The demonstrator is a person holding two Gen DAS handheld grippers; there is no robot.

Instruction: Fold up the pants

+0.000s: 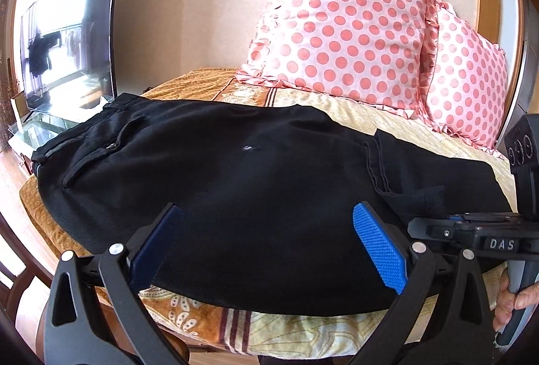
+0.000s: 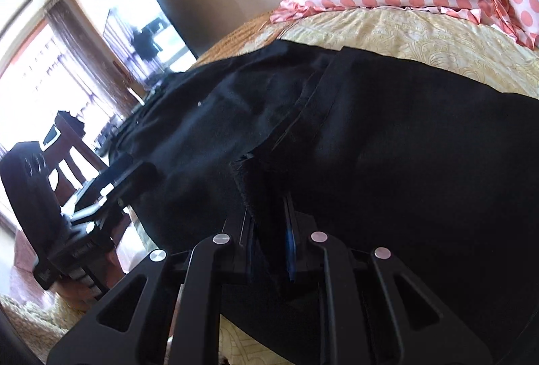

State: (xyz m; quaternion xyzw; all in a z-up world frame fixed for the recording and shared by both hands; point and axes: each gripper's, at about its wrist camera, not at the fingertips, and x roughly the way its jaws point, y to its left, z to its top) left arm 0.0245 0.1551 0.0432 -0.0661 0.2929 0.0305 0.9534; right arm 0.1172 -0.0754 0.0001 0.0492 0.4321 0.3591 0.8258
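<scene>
Two grippers on the job. My left gripper (image 1: 269,250) has its blue pads (image 1: 379,247) spread wide apart, hovering over the near edge of the black pants (image 1: 235,169), which lie flat across the yellow patterned bedspread (image 1: 387,122). My right gripper (image 2: 269,230) is pinched together on a fold of the pants fabric (image 2: 404,162) near the hem end. Polka-dot pillows (image 1: 353,28) sit propped at the back, and a TV (image 1: 67,38) stands off to the left.
</scene>
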